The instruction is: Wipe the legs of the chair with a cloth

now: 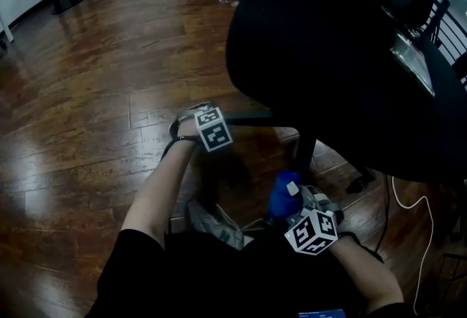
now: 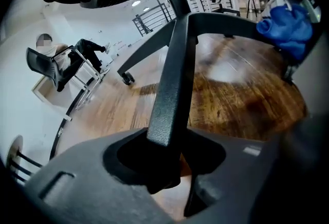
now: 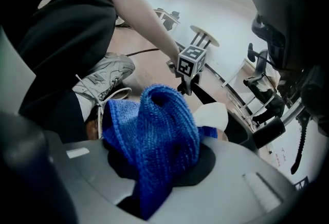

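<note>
Bracing the chair, apparently, the left gripper (image 2: 167, 164) sits half-closed, clamped on one chair leg (image 2: 172, 89); the right gripper (image 3: 154, 187) pinches the bunched blue cloth (image 3: 154, 135) near that leg, seemingly ready to wipe.

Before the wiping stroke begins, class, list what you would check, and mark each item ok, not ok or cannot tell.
1. Right tool grips the blue cloth: ok.
2. A bunch of cloth stands out beyond the jaws for wiping: ok.
3. Left tool is closed on the chair leg: ok.
4. Cloth touches a leg: cannot tell; it is near one, but contact is unclear.
5. Grey shoe is off the held leg: ok.
</note>
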Demonstrator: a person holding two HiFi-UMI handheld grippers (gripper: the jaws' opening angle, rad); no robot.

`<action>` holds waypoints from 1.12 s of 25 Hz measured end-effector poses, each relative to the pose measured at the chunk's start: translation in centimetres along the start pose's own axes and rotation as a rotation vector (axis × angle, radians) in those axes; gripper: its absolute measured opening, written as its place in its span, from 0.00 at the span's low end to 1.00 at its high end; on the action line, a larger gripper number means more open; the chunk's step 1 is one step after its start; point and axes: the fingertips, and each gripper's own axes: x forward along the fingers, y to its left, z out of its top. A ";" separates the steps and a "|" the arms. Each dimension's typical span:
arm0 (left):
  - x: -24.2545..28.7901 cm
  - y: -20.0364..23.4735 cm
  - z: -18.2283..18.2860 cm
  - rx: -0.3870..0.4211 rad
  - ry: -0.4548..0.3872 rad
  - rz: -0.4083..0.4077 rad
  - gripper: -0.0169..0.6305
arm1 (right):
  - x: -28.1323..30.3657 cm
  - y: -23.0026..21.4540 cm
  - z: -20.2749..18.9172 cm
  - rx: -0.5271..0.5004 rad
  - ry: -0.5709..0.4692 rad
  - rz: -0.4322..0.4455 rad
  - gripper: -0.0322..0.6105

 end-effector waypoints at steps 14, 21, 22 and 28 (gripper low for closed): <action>-0.1 -8.8 2.6 0.017 0.211 -0.112 0.20 | -4.0 -5.2 -9.3 0.268 -0.114 0.088 0.20; -0.3 -10.7 3.8 -0.007 0.155 -0.117 0.17 | -8.4 0.0 -12.4 0.337 -0.203 0.198 0.19; -0.3 -10.7 3.9 -0.008 0.154 -0.116 0.17 | -8.5 -0.7 -12.4 0.371 -0.228 0.187 0.18; -0.5 -10.5 3.8 -0.007 0.180 -0.083 0.17 | -5.4 -9.0 -11.5 0.385 -0.239 -0.029 0.18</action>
